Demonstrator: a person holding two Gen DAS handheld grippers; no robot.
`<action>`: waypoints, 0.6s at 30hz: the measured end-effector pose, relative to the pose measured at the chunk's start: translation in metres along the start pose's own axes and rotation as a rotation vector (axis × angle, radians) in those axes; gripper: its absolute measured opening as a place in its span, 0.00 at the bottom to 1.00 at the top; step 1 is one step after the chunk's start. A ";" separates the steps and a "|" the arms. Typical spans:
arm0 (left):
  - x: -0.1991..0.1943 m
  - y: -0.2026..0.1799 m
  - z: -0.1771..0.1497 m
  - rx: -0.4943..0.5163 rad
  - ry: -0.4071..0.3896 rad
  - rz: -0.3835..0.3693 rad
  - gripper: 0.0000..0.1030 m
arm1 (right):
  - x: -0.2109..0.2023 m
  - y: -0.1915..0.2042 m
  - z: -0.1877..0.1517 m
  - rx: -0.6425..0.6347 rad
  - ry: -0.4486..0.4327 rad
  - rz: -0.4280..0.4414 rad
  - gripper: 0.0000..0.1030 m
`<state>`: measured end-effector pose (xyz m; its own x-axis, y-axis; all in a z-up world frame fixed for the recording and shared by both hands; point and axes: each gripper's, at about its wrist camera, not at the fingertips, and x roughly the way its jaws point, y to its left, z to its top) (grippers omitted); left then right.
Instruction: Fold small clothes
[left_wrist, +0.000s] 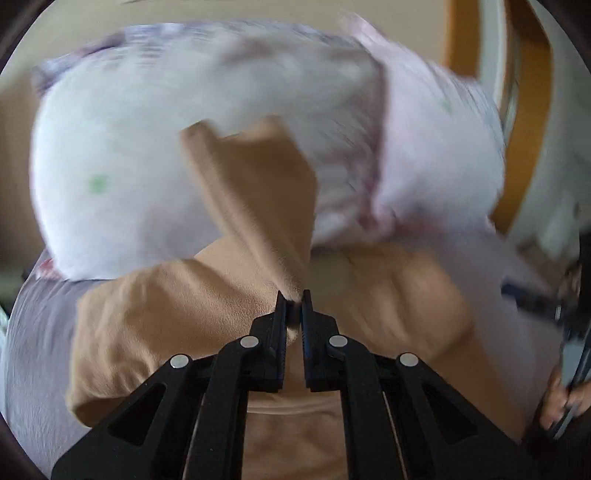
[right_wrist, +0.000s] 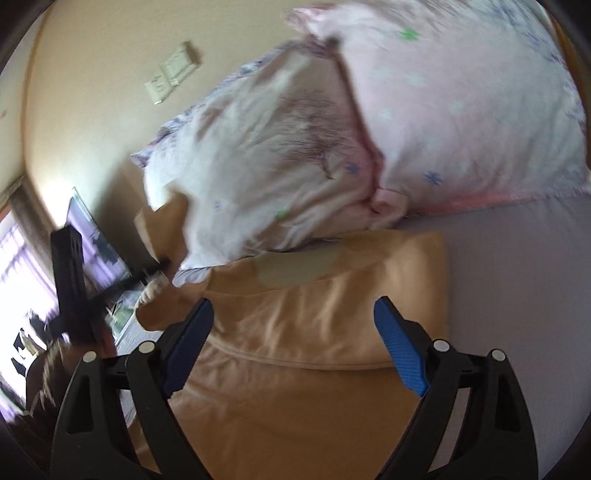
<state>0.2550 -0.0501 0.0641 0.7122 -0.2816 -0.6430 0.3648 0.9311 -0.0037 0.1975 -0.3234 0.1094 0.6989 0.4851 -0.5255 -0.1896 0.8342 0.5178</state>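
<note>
- While the left gripper (left_wrist: 294, 295) was clamped on a raised strip of the tan garment (right_wrist: 295, 332), the fold looked to be mid-way: one sleeve or edge was lifted off the body of the cloth and seemed ready to be carried across it.
- Its jaws stood nearly closed, with only the pinched tan fabric between the tips, and the strip rose from them up toward the pillows.
- The right gripper (right_wrist: 293, 314) hung above the garment with its blue-padded jaws wide apart, holding nothing; whether it touched the cloth could not be told.
- The garment lay on the lilac bedsheet (right_wrist: 517, 295), its far edge just beside, and partly under, the pale pillow (right_wrist: 258, 177); a pink pillow (right_wrist: 461, 110) sat next to that one.
- By my judgement, the next move called for laying the lifted strip flat over the body of the garment, with the free gripper pressing or pinning the cloth so it would not drag.
- The garment looked soft and fleecy, warm tan all over, rumpled in shallow creases, with a duller patch (right_wrist: 299, 264) near its far end and a seam running across the near part.
- Both views were blurred, so finer detail was lost.
</note>
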 end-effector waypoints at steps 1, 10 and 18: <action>0.020 -0.033 -0.011 0.100 0.055 0.000 0.06 | 0.004 -0.011 0.001 0.037 0.021 -0.018 0.86; -0.024 -0.026 -0.046 0.137 -0.023 0.064 0.59 | 0.036 -0.046 0.019 0.104 0.160 -0.081 0.62; -0.005 0.086 -0.049 -0.101 0.071 0.235 0.59 | 0.113 -0.046 0.023 0.064 0.329 -0.199 0.36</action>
<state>0.2532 0.0427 0.0299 0.7253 -0.0415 -0.6872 0.1305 0.9884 0.0780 0.3011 -0.3131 0.0420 0.4573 0.3823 -0.8029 -0.0217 0.9074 0.4197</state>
